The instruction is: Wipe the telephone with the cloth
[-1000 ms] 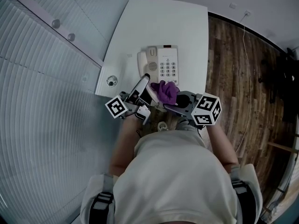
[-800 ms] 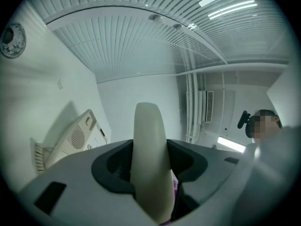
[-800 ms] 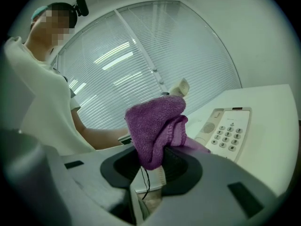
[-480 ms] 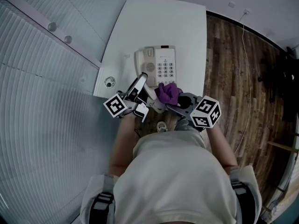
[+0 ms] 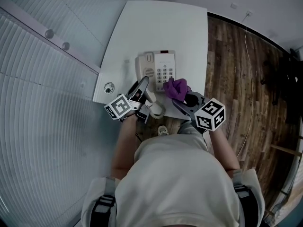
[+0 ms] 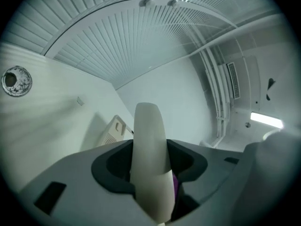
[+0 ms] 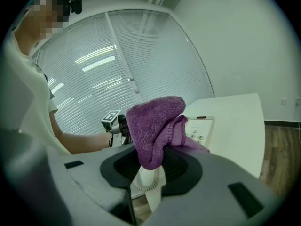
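Observation:
The cream telephone base point(image 5: 160, 71) sits on the white table point(image 5: 161, 27), keypad up. Its handset point(image 5: 154, 103) is off the cradle and tilted, with my left gripper point(image 5: 146, 92) shut on its middle. In the left gripper view the handset point(image 6: 149, 159) stands between the jaws, and the base point(image 6: 113, 131) lies behind it. My right gripper point(image 5: 182, 96) is shut on a bunched purple cloth point(image 5: 176, 88) at the base's near right corner. The right gripper view shows the cloth point(image 7: 155, 126) above the jaws, the handset's round end point(image 7: 146, 185) below it and the keypad point(image 7: 200, 128) beyond.
The table's right edge drops to a wooden floor point(image 5: 236, 79) with a thin cable point(image 5: 250, 65). Left of the table is a sill with a round metal grommet point(image 5: 109, 86) and a wall of blinds point(image 5: 42, 103). The person's torso fills the bottom of the head view.
The cloth has moved right, off the keypad to the base's near right corner. The handset has come further toward the person, so its round end now shows.

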The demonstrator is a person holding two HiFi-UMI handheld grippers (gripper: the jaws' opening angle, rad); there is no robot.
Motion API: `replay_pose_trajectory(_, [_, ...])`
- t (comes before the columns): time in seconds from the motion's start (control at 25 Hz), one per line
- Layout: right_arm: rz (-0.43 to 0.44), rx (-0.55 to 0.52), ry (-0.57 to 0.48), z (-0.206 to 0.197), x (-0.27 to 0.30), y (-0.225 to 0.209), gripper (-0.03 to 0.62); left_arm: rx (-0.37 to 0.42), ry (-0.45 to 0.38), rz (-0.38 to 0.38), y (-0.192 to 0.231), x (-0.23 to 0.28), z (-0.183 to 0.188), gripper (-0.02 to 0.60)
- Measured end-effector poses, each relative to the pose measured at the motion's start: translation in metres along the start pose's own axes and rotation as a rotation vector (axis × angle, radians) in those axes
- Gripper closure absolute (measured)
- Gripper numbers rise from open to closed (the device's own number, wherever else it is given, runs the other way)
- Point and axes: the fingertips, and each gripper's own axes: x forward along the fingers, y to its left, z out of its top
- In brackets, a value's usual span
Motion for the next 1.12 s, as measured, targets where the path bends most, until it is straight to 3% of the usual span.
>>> replay_pose_trajectory(0.56, [-0.02, 0.035, 0.015, -0.005, -0.005, -0.025, 0.47, 0.21, 0.134, 0.275, 0.051, 0.033, -0.008, 0.362])
replay_pose_trajectory(0.92, [-0.024, 0.048, 0.018, -0.002, -0.005, -0.035, 0.47, 0.262, 0.191, 0.399, 0.066, 0.051, -0.013, 0.36])
replay_pose_trajectory(1.12, [-0.03, 0.058, 0.017, -0.004, -0.006, -0.039, 0.47, 0.336, 0.199, 0.439, 0.068, 0.059, -0.011, 0.361])
